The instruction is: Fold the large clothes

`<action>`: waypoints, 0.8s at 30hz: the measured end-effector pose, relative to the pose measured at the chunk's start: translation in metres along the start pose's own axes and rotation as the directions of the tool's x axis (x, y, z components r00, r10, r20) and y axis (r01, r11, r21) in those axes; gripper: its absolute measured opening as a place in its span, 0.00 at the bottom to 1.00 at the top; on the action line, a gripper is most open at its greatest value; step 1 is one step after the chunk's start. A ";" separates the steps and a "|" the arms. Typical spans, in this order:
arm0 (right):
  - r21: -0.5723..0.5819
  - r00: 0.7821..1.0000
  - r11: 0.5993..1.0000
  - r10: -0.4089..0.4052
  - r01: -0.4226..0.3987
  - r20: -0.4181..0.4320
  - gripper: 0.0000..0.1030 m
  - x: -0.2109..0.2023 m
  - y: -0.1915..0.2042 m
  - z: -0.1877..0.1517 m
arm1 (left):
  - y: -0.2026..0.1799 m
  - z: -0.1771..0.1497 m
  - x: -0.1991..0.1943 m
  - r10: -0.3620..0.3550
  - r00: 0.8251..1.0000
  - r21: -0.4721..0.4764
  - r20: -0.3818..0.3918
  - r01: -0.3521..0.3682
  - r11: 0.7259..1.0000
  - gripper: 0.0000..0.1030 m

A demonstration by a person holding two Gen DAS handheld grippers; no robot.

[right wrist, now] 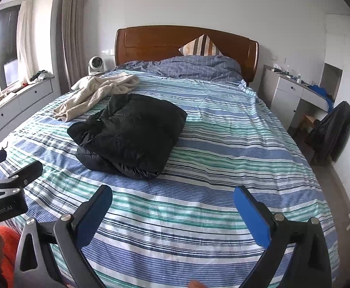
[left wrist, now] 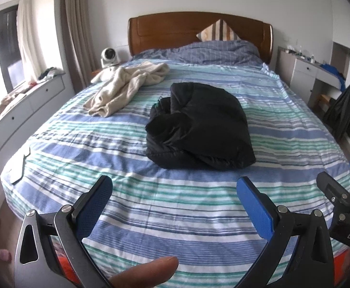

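A black padded jacket (left wrist: pixel 198 127) lies folded into a compact bundle in the middle of the striped bed (left wrist: pixel 151 216); it also shows in the right wrist view (right wrist: pixel 129 134). A beige garment (left wrist: pixel 124 86) lies crumpled at the far left of the bed, also in the right wrist view (right wrist: pixel 95 96). My left gripper (left wrist: pixel 175 187) is open and empty, held above the near part of the bed, short of the jacket. My right gripper (right wrist: pixel 172 196) is open and empty, near the foot of the bed, right of the jacket. The right gripper's fingers (left wrist: pixel 330 187) show at the left view's right edge.
A wooden headboard (left wrist: pixel 198 31) with a striped pillow (left wrist: pixel 218 33) and a bunched blue duvet (left wrist: pixel 210 50) is at the far end. A small fan (left wrist: pixel 109 57) stands far left. White drawers (left wrist: pixel 26 110) run along the left. A desk (right wrist: pixel 294 91) and a chair with dark clothing (right wrist: pixel 330 129) stand right.
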State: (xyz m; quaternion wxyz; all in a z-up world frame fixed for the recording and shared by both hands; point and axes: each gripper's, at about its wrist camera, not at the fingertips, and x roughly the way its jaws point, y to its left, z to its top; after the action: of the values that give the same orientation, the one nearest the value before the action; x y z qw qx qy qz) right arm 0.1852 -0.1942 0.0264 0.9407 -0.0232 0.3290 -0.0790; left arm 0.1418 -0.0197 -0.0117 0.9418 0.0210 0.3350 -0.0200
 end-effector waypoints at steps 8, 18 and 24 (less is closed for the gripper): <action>-0.013 1.000 1.000 -0.005 0.005 0.006 1.00 -0.005 -0.001 0.001 | -0.006 0.000 -0.006 -0.005 1.000 0.026 0.018 0.005 1.000 1.00; -0.025 1.000 1.000 -0.004 0.004 0.008 1.00 -0.005 0.005 0.003 | 0.001 0.000 -0.001 0.001 1.000 0.002 0.008 -0.001 1.000 1.00; -0.037 1.000 0.999 -0.007 0.007 -0.005 1.00 0.000 0.009 0.000 | 0.001 0.000 0.002 -0.002 1.000 0.000 0.003 0.002 1.000 1.00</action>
State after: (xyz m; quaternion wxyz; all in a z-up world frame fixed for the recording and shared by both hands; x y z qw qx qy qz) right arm 0.1862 -0.1851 0.0255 0.9390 -0.0415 0.3329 -0.0762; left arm 0.1438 -0.0184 -0.0128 0.9422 0.0207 0.3337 -0.0209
